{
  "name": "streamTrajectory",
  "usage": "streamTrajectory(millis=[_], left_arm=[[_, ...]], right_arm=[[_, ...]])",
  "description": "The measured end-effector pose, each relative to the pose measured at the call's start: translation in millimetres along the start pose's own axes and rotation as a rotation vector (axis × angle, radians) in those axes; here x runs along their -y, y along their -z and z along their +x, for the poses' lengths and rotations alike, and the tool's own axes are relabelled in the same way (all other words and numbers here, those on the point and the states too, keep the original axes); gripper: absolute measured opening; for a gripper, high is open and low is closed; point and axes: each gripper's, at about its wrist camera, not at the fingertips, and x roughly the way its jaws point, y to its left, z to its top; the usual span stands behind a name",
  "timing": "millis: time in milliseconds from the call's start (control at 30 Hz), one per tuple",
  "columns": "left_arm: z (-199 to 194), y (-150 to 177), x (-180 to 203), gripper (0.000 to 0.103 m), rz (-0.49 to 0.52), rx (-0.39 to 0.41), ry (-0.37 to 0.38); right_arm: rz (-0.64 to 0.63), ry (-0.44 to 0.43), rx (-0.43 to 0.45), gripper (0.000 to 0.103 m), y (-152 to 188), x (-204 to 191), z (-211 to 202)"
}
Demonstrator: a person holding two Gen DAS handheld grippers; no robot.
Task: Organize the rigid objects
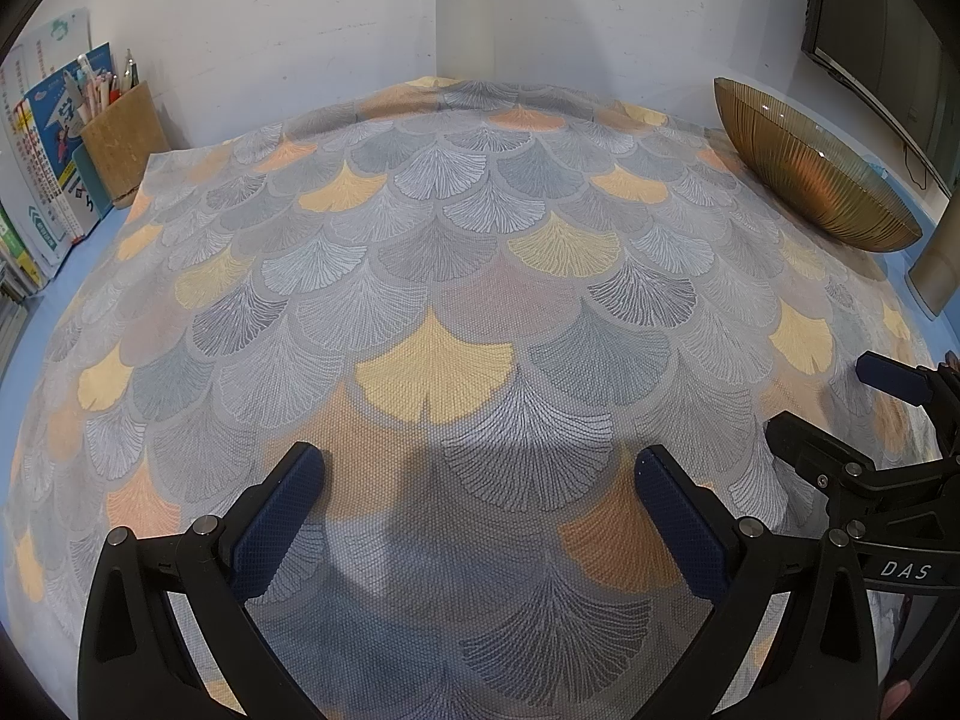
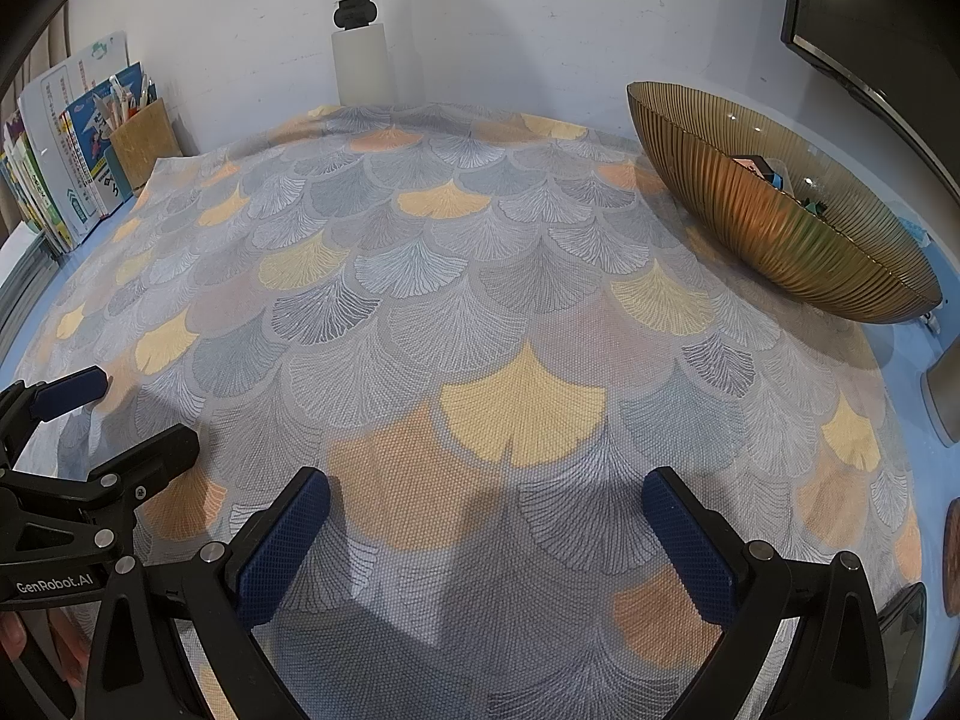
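Hovering side by side over the table (image 1: 36,324), both tools are sitting low above the fan-patterned cloth (image 1: 432,276) right now. The left gripper (image 1: 480,507) is spread wide, its blue-padded fingers (image 1: 279,516) well apart with nothing between them, only cloth showing in the gap. The right gripper (image 2: 486,531) is doing the same: released, pads (image 2: 690,546) far apart, nothing held. Each one is peeking into the other's view, the right tool at the right edge of the left camera, the left tool at the left edge of the right camera, both with jaws parted.

Over at the far right, the ribbed amber glass bowl (image 2: 780,228) is resting on the edge of the cloth near the wall, well apart from both grippers. Through the right camera, a few small objects (image 2: 765,171) are lying inside it, one dark with a pinkish face, one blue, another greenish; they are too small to name. From the left camera the bowl (image 1: 822,180) is showing mostly its outer wall, so its contents are hardly visible.

At the far left corner, a cork pen holder (image 1: 123,138) full of pens is standing beside a row of books (image 1: 54,138). A white post (image 1: 465,30) with a black camera mount is rising against the back wall
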Motion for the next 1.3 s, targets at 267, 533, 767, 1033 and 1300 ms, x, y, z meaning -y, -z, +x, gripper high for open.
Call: streamTrajectory(millis=[267, 533, 767, 1033, 1300], left_arm=[[-0.5, -0.6, -0.1, 0.103, 0.000, 0.000, 0.000], [-1.3, -1.5, -0.2, 0.103, -0.001, 0.000, 0.000], [0.3, 0.5, 0.1, 0.103, -0.001, 0.000, 0.000], [-1.6, -1.4, -0.3, 0.103, -0.001, 0.000, 0.000], [-0.4, -0.1, -0.2, 0.103, -0.001, 0.000, 0.000]], right_arm=[[0.000, 0.000, 0.000, 0.103, 0.9, -0.8, 4.0], [0.000, 0.000, 0.000, 0.103, 1.8, -1.4, 7.7], [0.000, 0.000, 0.000, 0.103, 0.7, -0.3, 2.4], [0.001, 0.000, 0.000, 0.103, 0.7, -0.2, 1.3], [0.001, 0.000, 0.000, 0.103, 2.3, -1.4, 7.9]])
